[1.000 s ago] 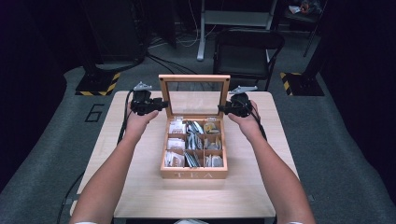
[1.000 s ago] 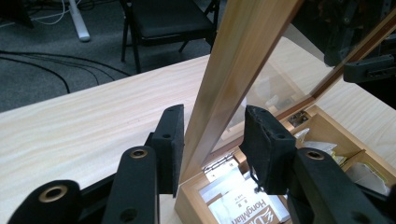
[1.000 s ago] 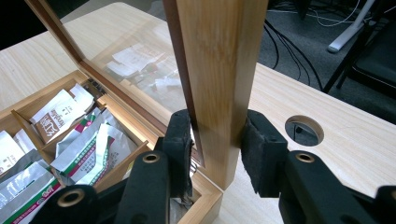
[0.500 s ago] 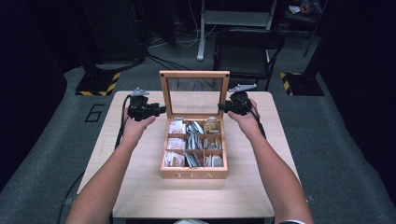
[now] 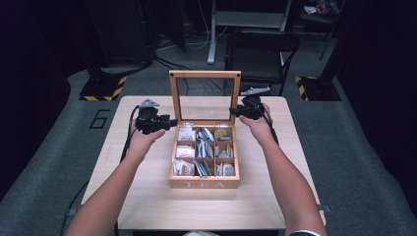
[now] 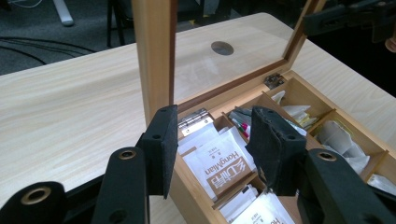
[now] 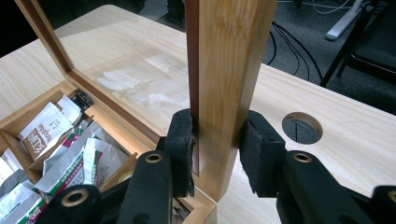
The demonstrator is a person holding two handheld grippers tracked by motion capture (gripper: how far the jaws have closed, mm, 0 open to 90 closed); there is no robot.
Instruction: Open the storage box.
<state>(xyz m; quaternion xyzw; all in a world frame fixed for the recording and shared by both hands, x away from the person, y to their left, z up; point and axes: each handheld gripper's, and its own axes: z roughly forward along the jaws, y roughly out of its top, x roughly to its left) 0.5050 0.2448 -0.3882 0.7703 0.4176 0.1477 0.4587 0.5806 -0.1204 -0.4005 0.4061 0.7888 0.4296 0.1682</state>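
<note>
Clamping the lid [image 7: 224, 70] edge, right gripper [image 7: 217, 149] jaws grip; left gripper [image 6: 212, 140] jaws just opened, empty.

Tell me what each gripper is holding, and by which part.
The right gripper clamps the lid of the tea box by its side frame. The left gripper, just opening, holds nothing.

I see the tea box [image 5: 204, 184] at the table's centre, light wood with "TEA" on its front, compartments full of tea bags. Its glass lid [image 5: 205, 93] stands upright, hinged at the 12 o'clock edge.
</note>
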